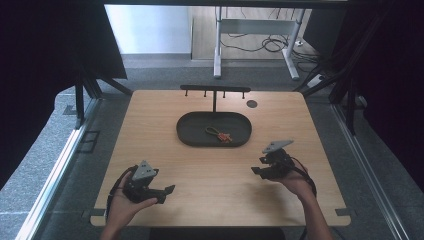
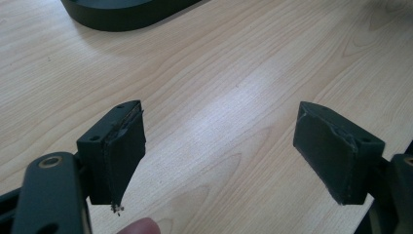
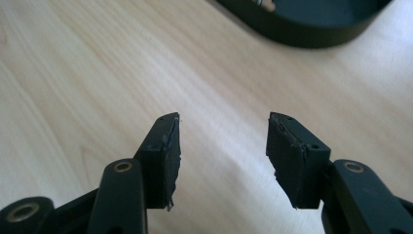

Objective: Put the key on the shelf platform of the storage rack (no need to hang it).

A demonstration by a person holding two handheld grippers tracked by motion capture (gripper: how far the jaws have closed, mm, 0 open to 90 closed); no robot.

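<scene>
The left gripper (image 2: 219,151) looks out over a pale wooden table (image 2: 234,78), its two black jaws rising from the near edge and standing wide apart with nothing between them. The pad (image 2: 124,161) on the left jaw is frayed along its inner edge, with a loose bit hanging at its lower tip; the pad (image 2: 327,155) on the right jaw is rough along its top edge. A fingertip (image 2: 140,226) shows at the near edge, just right of the left jaw. At the far left lies the curved rim of a dark tray (image 2: 122,17), well apart from the jaws.
</scene>
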